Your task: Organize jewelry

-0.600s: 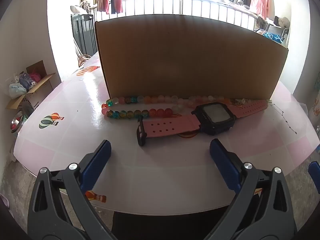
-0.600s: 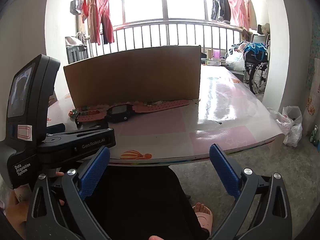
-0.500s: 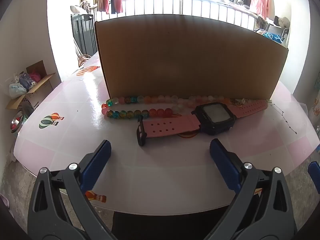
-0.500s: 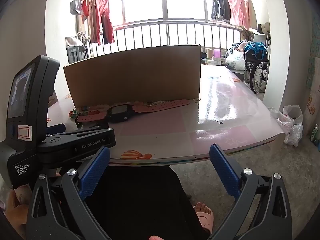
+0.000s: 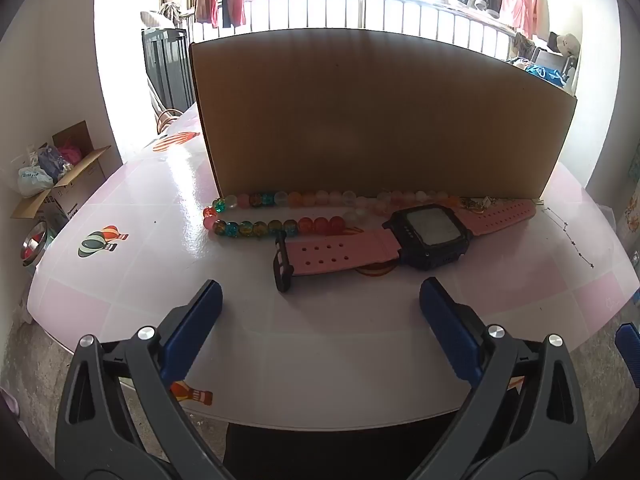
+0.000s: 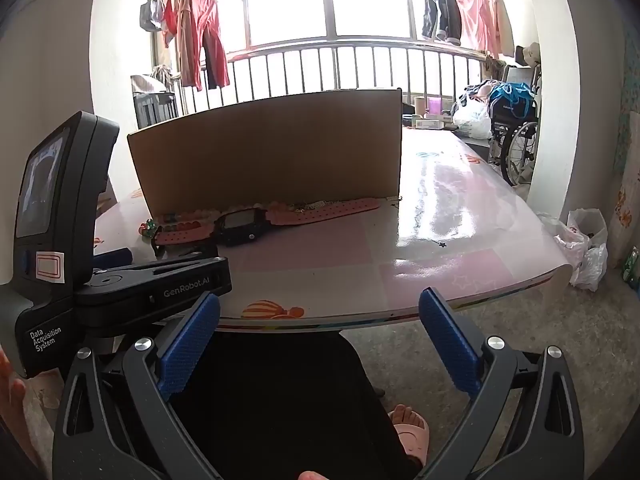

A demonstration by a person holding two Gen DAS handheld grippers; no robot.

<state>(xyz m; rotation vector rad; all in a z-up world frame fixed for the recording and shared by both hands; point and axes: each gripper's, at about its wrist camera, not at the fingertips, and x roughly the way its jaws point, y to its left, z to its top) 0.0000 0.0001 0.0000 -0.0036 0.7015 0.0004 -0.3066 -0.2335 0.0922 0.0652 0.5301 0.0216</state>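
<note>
While spread wide with nothing between the blue pads, left tongs [image 5: 320,312] hover over the near part of the surface [image 5: 132,280], tilted downward. Ahead of them, just past the pad tips and slightly right of the midline: a watch [image 5: 430,236] lying flat, apart from both pads. Further back, touching the foot of an upright cardboard panel [image 5: 380,120]: a bead necklace [image 5: 280,212], doubled into two rows.

Right tongs [image 6: 320,328] likewise gaping, empty, held off the near edge of the surface [image 6: 460,248], above dark-clothed legs and a foot in a pink slipper [image 6: 410,430]. From there, watch [image 6: 240,226] well forward and to the left, beads [image 6: 184,222] beyond it against the panel [image 6: 272,152]. Body of the left tool [image 6: 156,286] visible at the left side of that view.

Watch: dark blue squarish case, grey screen facing up, pink perforated strap laid out straight to both sides, black buckle at the left end. Necklace: round translucent beads, teal, amber and red at the left, paler pink, orange and white toward the right, right end passing behind the watch. Small gold-coloured piece [image 5: 478,203] by the right strap, too small to identify.
</note>
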